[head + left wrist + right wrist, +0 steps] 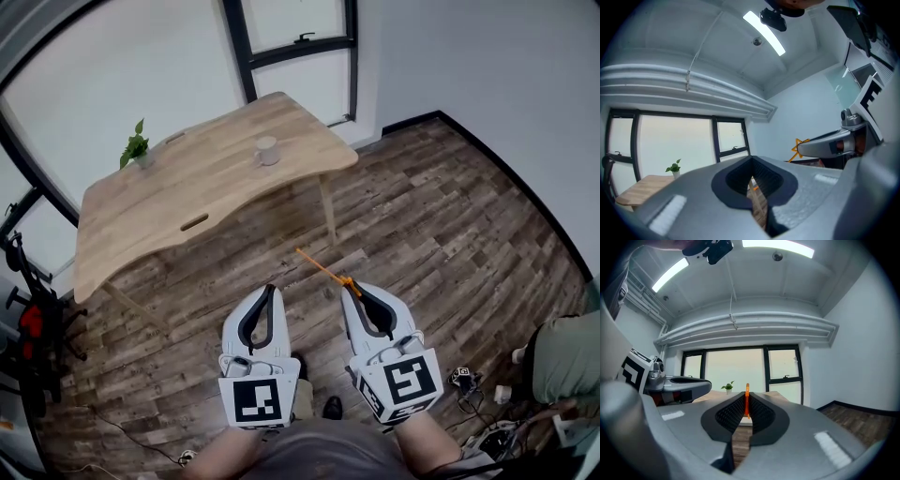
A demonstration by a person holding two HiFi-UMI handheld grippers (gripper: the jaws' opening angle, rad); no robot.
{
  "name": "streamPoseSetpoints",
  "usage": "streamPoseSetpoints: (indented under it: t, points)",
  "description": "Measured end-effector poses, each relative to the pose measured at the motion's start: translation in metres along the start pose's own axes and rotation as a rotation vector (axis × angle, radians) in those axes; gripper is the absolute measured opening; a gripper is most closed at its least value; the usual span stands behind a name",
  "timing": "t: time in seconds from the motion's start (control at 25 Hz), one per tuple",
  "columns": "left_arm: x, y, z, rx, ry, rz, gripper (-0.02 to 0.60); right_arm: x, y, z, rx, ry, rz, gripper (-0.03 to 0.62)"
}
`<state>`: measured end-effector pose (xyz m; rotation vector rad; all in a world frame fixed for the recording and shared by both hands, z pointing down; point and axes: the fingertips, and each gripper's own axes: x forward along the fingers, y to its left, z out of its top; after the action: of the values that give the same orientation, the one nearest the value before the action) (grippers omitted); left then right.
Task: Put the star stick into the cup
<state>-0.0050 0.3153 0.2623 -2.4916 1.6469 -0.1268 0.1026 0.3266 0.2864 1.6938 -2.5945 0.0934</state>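
A thin orange star stick (323, 267) juts forward from my right gripper (351, 290), whose jaws are shut on its near end. In the right gripper view the stick (746, 401) shows as an orange sliver pinched between the dark pads. Its yellow star tip (800, 146) appears in the left gripper view, past the right gripper's nose. My left gripper (270, 292) is shut with nothing in it, side by side with the right one above the floor. The white cup (267, 150) stands on the wooden table (169, 202), far ahead of both grippers.
A small potted plant (137, 147) stands at the table's far left corner. Windows line the wall behind the table. A black stand (33, 314) is at the left, cables (487, 427) and a seated person's leg (567, 361) at the lower right. Wood-plank floor (441, 216) spreads around.
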Motion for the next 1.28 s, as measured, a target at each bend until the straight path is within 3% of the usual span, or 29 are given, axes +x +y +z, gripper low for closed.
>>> streamPoseSetpoints:
  t: [0.36,0.84,1.28]
  points:
    - [0.088,0.052,-0.024,-0.018,-0.001,0.009,0.000,0.102,-0.029,-0.002,0.008,0.026,0.005,0.046]
    - [0.212,0.144,-0.026,-0.014,-0.042,0.005,0.000,0.250,-0.054,0.022,-0.034,0.026,-0.002,0.046]
    - [0.275,0.190,-0.039,-0.035,-0.044,-0.010,0.000,0.322,-0.070,0.035,-0.065,0.022,-0.026,0.046]
